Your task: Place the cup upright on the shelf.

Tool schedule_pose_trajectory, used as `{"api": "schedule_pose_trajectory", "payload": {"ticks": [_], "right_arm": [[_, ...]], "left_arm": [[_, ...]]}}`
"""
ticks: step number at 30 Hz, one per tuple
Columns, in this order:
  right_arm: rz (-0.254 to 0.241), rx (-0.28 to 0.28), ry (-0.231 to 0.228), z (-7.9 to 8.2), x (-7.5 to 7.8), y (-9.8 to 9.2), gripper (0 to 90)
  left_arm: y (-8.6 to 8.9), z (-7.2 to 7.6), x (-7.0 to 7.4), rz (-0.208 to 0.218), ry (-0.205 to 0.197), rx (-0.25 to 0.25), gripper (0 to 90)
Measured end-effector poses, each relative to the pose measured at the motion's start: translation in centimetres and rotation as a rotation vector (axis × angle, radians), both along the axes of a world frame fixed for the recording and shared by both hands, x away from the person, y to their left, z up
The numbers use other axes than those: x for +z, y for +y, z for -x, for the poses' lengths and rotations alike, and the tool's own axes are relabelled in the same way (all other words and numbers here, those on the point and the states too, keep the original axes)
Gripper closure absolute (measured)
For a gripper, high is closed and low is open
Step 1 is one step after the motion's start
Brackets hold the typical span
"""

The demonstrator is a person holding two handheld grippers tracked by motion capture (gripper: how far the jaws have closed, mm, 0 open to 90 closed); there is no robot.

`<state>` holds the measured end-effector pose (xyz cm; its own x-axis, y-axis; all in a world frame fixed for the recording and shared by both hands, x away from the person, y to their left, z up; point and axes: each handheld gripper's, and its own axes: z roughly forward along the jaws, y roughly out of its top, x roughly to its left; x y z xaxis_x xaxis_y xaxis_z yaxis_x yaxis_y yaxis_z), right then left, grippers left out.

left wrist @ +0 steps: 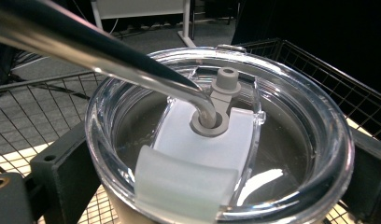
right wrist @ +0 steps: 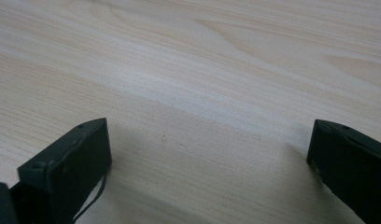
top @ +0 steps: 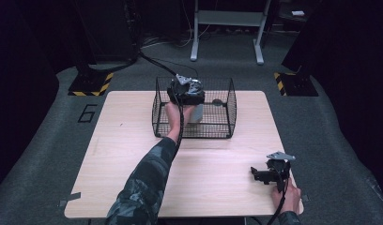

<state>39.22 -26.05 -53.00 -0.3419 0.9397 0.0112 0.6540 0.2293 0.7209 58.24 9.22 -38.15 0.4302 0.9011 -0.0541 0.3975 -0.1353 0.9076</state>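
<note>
Table: pale wood table (top: 133, 154) on grey carpet, seen from the high view; its centre serves as the clock centre, 12 o'clock away from the person.
Basket: black wire basket (top: 225, 112) stands at about 12 o'clock, near the far edge.
Tumbler: a tumbler (left wrist: 291, 140) sits inside the basket, in its left half; in the high view a pale side of it (top: 197, 114) shows below the left gripper. It has a clear lid with a white slider, and a bent metal straw (left wrist: 132, 70) goes through a grey grommet in the lid.
Left gripper: the left gripper (top: 186, 91) is held over the basket at roughly 12 o'clock, reached in by the left hand (top: 176, 115) and a camouflage sleeve (top: 145, 183).
Left jaws: in the left gripper view they stand on either side of the tumbler just under its rim; whether they press it I cannot tell.
Right gripper: the right gripper (top: 261, 174) rests low at about 4 o'clock, near the table's right front corner, held by the right hand (top: 288, 192).
Right jaws: wide apart, bare wood between them in the right gripper view (right wrist: 207, 154).
</note>
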Motion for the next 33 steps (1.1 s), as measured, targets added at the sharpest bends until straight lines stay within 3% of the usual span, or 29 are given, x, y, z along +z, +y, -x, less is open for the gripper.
{"api": "schedule_pose_trajectory", "payload": {"ticks": [33], "right_arm": [[0.012, 0.009, 0.002, 0.0, 0.0, -0.1, 0.0]], "left_arm": [[-1.0, -0.4, -2.3, -0.016, 0.04, 0.03, 3.9]]}}
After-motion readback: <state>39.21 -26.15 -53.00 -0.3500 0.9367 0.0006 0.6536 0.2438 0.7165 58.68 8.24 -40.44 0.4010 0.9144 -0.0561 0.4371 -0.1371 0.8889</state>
